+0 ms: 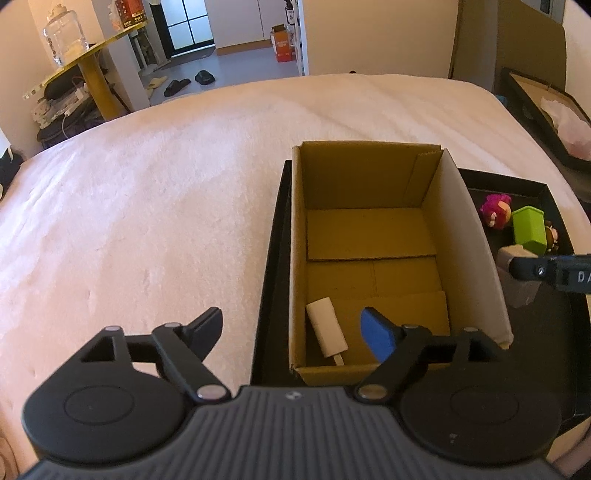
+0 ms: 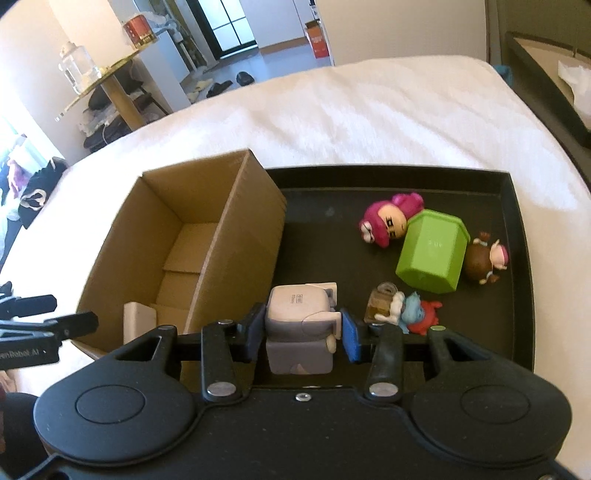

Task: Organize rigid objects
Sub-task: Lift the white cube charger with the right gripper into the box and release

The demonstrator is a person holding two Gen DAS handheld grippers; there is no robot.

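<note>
box (image 2: 236, 206): matt brown cardboard | tray (image 2: 517, 221): smooth matt black | cup (image 2: 432, 251): smooth green plastic | bedcover (image 1: 147, 203): soft napped white cloth | figurine (image 2: 299, 325): grey matt plastic

- A home bedroom: a wide bed (image 1: 147, 184) with a pale blanket.
- Slippers (image 1: 177, 86) lie on the hallway floor.
- A glass jar (image 1: 64, 35) stands on a round side table (image 1: 92, 55).

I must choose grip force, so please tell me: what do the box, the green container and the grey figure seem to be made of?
Box: corrugated cardboard, matte brown, with folded flaps and raw edges.
Green container: probably hard plastic, smooth with a soft sheen and moulded edges.
Grey figure: likely plastic or vinyl, smooth and matte; the right gripper is closed on it.
</note>
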